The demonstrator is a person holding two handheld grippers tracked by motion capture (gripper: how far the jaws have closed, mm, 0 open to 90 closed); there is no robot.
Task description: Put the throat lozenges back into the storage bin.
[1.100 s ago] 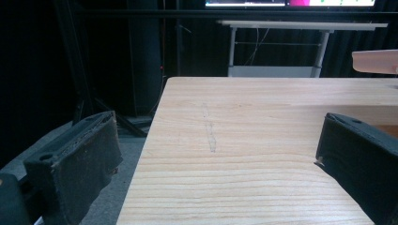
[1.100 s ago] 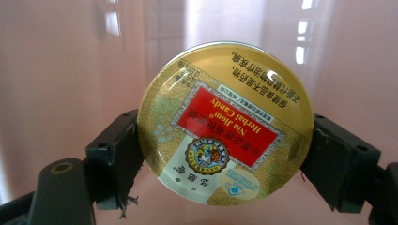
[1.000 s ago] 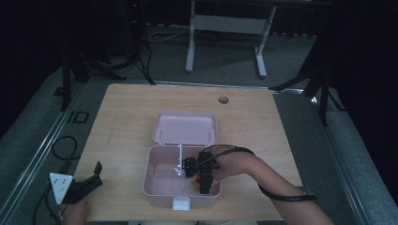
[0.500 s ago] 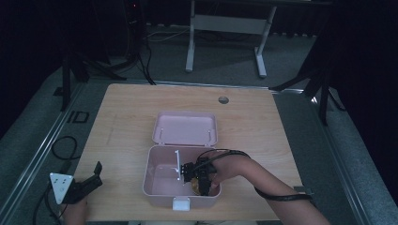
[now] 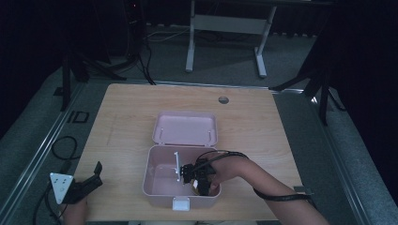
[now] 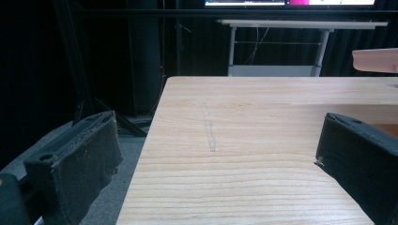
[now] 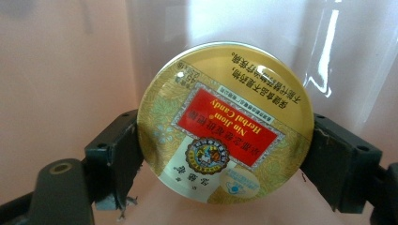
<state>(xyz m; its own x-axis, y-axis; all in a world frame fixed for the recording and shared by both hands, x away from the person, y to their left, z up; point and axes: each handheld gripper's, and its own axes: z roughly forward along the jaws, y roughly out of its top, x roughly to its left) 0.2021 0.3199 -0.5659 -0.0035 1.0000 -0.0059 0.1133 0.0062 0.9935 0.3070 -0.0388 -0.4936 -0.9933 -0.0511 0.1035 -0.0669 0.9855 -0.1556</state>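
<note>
Candy tin (image 7: 225,123), round and gold with a red label, sits clamped between the two black jaws of my right gripper (image 7: 225,154), one pad on each side of its rim. From above, that right gripper (image 5: 199,180) is down inside the pink box (image 5: 155,199), in the compartment on the near right side of the clear divider (image 5: 177,164). The pink wall and the glossy divider stand close behind the tin in the right gripper view. I can't tell whether the tin's underside touches the box floor or hangs just above it.

My left gripper (image 5: 87,185) rests at the table's (image 5: 263,126) near-left corner, well apart from the box, jaws wide apart with nothing between them. Bare wood shows between the pads in the left gripper view (image 6: 220,154).

The box lid (image 5: 184,129) lies open, flat toward the far side.

I judge this to be the placing step: tin lowered into its compartment, release not yet made. Next move calls for settling the tin flat on the floor, spreading the jaws gently so it doesn't tip against the divider, then lifting straight up clear of the walls.
</note>
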